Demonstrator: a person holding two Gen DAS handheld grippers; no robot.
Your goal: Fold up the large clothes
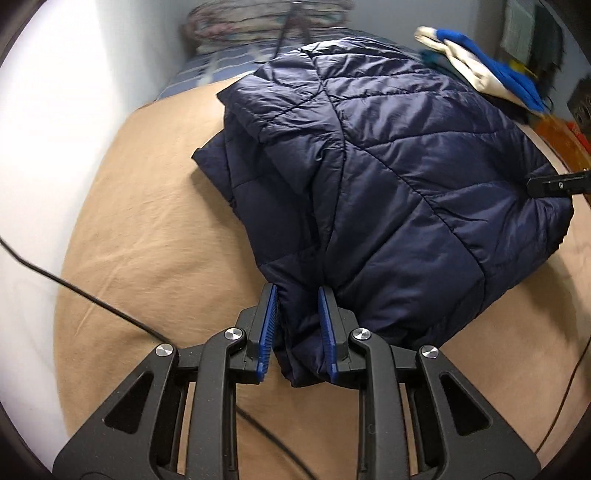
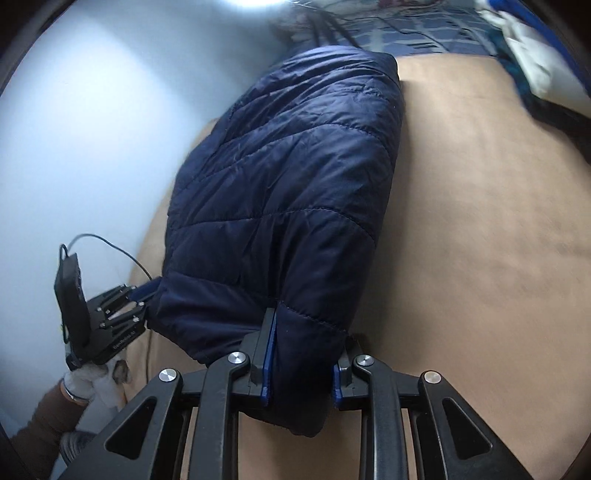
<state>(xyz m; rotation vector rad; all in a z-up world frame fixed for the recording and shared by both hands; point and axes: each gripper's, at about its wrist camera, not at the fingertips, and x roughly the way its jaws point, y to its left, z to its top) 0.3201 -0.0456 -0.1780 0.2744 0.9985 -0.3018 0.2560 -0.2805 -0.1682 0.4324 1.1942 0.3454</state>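
A navy quilted puffer jacket (image 1: 388,158) lies partly folded on a tan bed sheet (image 1: 140,236), its near edge lifted. My left gripper (image 1: 297,325) is shut on the jacket's near left corner, with fabric bunched between the blue pads. In the right wrist view the same jacket (image 2: 288,192) stretches away, and my right gripper (image 2: 304,354) is shut on its near right corner. The right gripper's fingertips (image 1: 554,184) show at the jacket's right edge in the left wrist view. The left gripper (image 2: 142,295) appears at the jacket's left corner, held by a gloved hand (image 2: 92,384).
A black cable (image 1: 92,295) runs across the sheet at left. A pile of white and blue clothes (image 1: 484,70) lies at the back right. A striped blue cover (image 2: 424,33) and a patterned pillow (image 1: 240,26) sit at the bed's far end. A pale wall (image 2: 92,129) borders the left.
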